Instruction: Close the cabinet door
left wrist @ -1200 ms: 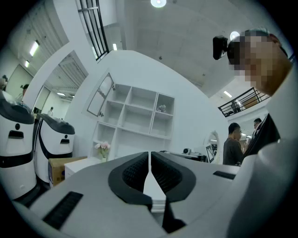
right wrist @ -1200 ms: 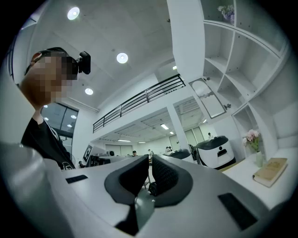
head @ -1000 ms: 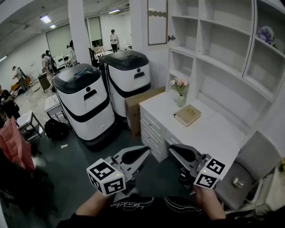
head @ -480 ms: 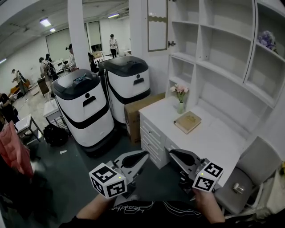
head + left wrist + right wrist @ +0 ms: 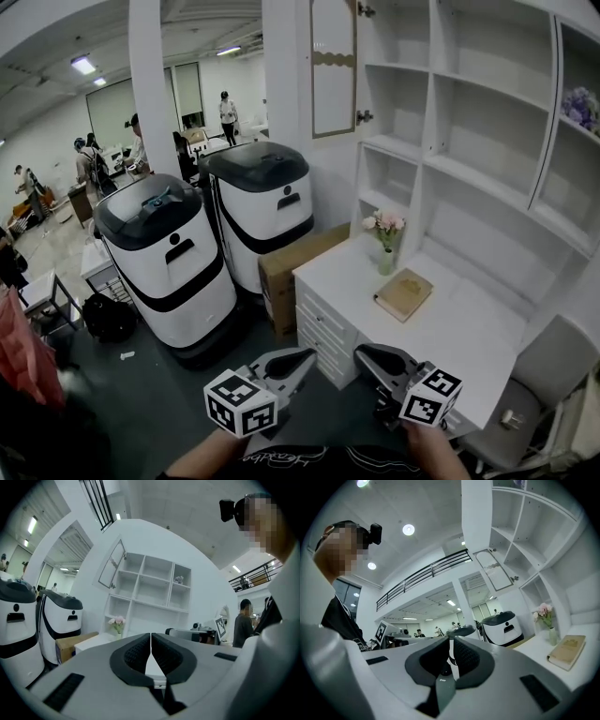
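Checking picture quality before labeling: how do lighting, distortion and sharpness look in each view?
Head view: evenly lit and sharp, wide-angle lens bowing the white shelving. Left gripper view: strong fisheye with black corners, open cabinet door small but clear. Right gripper view: same fisheye, a round ceiling light glaring brightly, book sharp.

Field notes. I see two white-and-black machines side by side on the floor, one nearer (image 5: 169, 258) and one behind (image 5: 267, 202). A cardboard box (image 5: 292, 267) sits between the rear machine and the white worktop (image 5: 450, 347). On the worktop are a vase of pink flowers (image 5: 386, 239) and, near it, a tan book (image 5: 403, 293) lying flat. Grey chair (image 5: 553, 366) at right. Black bag (image 5: 108, 317) on the floor, left. People (image 5: 227, 112) stand far back.
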A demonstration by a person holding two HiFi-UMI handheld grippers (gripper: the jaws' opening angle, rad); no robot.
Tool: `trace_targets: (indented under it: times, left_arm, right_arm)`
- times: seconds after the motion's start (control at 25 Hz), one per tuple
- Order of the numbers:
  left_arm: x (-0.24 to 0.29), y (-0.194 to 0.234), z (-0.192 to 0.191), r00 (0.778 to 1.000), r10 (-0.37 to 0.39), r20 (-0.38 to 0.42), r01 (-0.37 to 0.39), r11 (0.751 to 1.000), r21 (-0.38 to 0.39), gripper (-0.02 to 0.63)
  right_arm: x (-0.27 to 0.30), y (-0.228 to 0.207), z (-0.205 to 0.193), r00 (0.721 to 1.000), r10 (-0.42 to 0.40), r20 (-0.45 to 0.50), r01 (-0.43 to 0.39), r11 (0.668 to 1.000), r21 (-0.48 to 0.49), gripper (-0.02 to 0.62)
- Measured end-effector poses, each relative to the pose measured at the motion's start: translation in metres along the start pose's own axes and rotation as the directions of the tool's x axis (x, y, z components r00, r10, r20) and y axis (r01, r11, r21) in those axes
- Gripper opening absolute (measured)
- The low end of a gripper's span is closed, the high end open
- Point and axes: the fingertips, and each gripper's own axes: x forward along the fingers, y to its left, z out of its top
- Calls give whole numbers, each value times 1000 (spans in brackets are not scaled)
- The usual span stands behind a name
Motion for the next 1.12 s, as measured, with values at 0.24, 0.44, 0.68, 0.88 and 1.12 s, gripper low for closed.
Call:
trace_targets:
  times: [0.24,0.44,0.68,0.88,1.12]
  left_arm:
    - [16,86,32,999,-50,15,50,998,-37,26]
    - [28,159,29,997,-71,-12,70,996,-59,26]
    - [47,216,38,996,-91,5,91,989,-118,26]
    - [59,243,78,987,-131,95,142,982,-122,26]
    - [104,300,115,987,-114,110,122,991,-62,26]
  right_arm:
    - [73,-43,16,999,-53,-6,52,998,-24,55]
    - [123,-83,9,993,-118,3,118,993,-22,55]
    - [168,-115,16,991,-131,12,131,991,39,55]
    - [204,-130,48,995,-95,26,97,994,-55,55]
    - [248,-185,98,997,-56,60,64,989,-134,55]
